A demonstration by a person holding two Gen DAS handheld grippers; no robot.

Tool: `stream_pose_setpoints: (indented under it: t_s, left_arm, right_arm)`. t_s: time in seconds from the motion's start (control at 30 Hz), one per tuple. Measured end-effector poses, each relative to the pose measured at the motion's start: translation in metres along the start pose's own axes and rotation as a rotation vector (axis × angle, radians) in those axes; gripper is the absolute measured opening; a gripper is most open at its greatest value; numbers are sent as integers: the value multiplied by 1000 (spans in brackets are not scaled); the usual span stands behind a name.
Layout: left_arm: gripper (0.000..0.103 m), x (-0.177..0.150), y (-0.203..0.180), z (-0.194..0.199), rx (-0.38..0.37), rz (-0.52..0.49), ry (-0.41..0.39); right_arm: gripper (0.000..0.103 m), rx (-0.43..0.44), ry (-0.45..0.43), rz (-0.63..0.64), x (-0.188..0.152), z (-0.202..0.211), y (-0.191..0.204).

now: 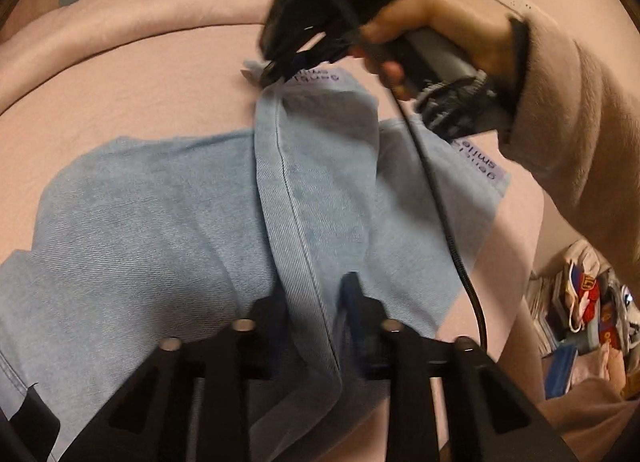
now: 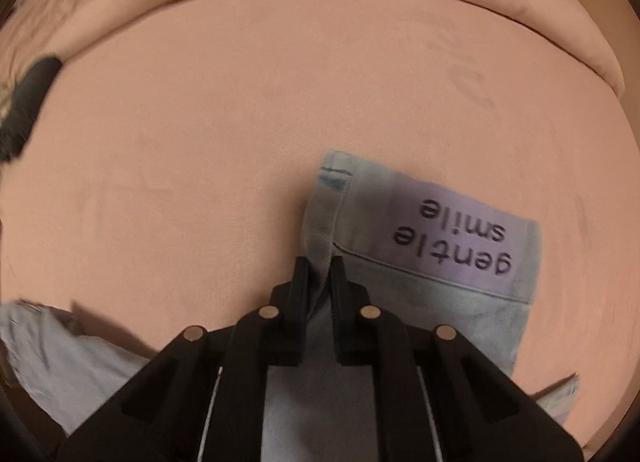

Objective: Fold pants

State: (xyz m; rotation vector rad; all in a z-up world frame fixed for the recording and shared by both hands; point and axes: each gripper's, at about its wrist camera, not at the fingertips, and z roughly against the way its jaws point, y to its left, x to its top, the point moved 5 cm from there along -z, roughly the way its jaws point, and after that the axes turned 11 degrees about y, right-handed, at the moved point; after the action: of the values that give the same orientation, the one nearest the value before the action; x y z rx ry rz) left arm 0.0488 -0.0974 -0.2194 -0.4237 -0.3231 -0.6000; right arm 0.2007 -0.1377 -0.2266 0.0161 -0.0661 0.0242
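The pants (image 1: 160,221), pale blue denim, lie spread on a pink bed (image 1: 120,81), with one leg lifted into a ridge that runs between the two tools. The left hand-held gripper (image 1: 312,322) has its jaws closed on the seamed fold of that leg, near the body of the pants. The right hand-held gripper (image 2: 319,274) is clamped nearly flat on the corner of the hem (image 2: 328,221), just beside the lilac label (image 2: 452,229) printed "gentle smile". In the left view the right hand (image 1: 432,41) holds its tool by the handle, and a black cable (image 1: 440,201) hangs from it across the cloth. A second label shows on the other leg's hem, lying flat on the bed.

The step in hand looks like laying one leg over the other. To do it well, both grips should travel together, keeping the seam taut so the cloth does not sag or twist between them. The held hem should come down square on the other hem, label over label, edges matched. Both grips should hold until the leg lies flat, and the cable should stay clear of the fold so it is not trapped underneath.
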Motion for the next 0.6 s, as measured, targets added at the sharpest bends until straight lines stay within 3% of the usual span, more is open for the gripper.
stream_pose_setpoints:
  t_s: [0.17,0.33,0.47,0.6]
  left_arm:
    - [12,-4,-21,30,25,-83,-88]
    - [12,-5,-49,36,42,-197,-117]
    - [12,-9,-63,18,52,-253,-65]
    - [12,-10,-71,4,69,-293,-11]
  right_arm:
    - [7,190,-172,-94,-30,58,-28]
    - [7,325,-388,-207,-116,132,-80]
    - [7,355,-430,-301,-171,135,-115]
    - [8,384,-412,-437,-223,95,-134]
